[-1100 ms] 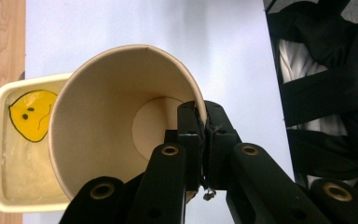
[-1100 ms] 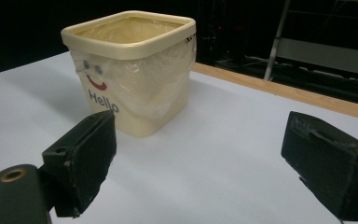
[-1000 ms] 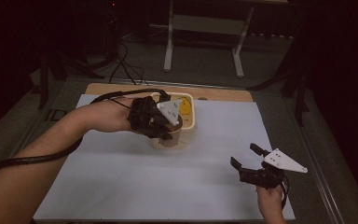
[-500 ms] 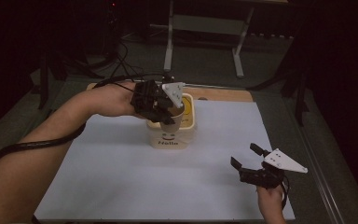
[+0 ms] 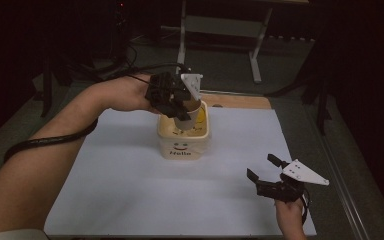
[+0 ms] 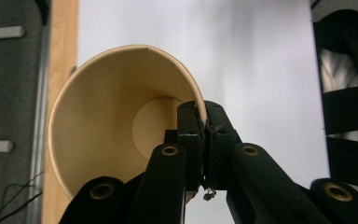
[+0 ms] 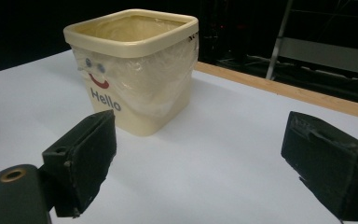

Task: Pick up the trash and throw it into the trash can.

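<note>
My left gripper [image 5: 179, 100] is shut on the rim of a tan paper cup [image 5: 193, 106] and holds it tilted over the far side of a cream tub [image 5: 182, 147]. The tub carries a smiley and the word "Hello". In the left gripper view the jaws pinch the cup's wall [image 6: 112, 121] between the fingertips, and the cup's inside looks empty. My right gripper [image 5: 262, 167] stays low over the white sheet at the front right, open, with nothing between its pads [image 7: 91, 156]. From there the tub [image 7: 135, 93] stands ahead and to the left, lined with clear film.
A white sheet [image 5: 130, 185] covers the tabletop, and a wooden edge [image 5: 240, 101] shows behind it. A metal-framed stand [image 5: 220, 30] is on the dark floor beyond. A black cable [image 5: 45, 142] trails along the left forearm.
The left gripper has risen and moved toward the far side of the tub with the cup, uncovering the tub's front. The right gripper has stayed put.
</note>
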`<action>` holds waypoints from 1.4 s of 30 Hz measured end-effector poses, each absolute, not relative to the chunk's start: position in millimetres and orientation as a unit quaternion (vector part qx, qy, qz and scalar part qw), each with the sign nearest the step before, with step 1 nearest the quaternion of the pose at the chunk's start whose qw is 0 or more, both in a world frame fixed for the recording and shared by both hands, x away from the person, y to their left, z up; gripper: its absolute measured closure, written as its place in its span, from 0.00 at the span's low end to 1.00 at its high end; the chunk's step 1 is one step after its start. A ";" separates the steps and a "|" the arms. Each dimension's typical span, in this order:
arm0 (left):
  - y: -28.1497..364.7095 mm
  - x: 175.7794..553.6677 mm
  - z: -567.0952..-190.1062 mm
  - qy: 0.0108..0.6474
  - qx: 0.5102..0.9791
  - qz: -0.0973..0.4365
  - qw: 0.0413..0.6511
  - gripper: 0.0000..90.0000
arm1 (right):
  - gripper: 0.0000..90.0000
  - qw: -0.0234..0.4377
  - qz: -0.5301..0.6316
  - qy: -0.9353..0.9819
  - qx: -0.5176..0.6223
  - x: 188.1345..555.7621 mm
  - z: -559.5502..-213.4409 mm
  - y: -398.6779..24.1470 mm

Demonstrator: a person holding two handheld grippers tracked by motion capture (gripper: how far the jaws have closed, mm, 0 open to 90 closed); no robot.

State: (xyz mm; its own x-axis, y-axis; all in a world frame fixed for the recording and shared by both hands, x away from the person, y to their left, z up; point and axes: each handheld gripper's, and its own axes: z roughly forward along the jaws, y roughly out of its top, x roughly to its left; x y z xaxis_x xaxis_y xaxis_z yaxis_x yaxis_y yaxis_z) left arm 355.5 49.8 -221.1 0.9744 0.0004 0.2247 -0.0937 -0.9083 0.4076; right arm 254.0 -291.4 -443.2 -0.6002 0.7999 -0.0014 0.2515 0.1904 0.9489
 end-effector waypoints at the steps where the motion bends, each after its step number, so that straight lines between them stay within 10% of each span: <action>1: 49.6 356.6 -220.4 -0.023 0.970 0.113 0.212 0.98 | 0.11 0.262 0.523 0.726 0.362 254.0 -443.2 -291.4; 42: 48.1 429.9 -244.7 0.049 0.971 0.115 0.202 0.97 | 0.11 0.257 0.520 0.732 0.358 255.3 -445.5 -289.9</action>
State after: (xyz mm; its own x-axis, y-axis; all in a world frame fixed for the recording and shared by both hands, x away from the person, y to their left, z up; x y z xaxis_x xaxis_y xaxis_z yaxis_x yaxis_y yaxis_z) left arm 429.9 48.1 -244.7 0.9690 0.1410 0.2028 0.0484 -0.9136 0.4037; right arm 255.3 -289.9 -445.5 -0.6115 0.7912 -0.0047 0.2564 0.2037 0.9449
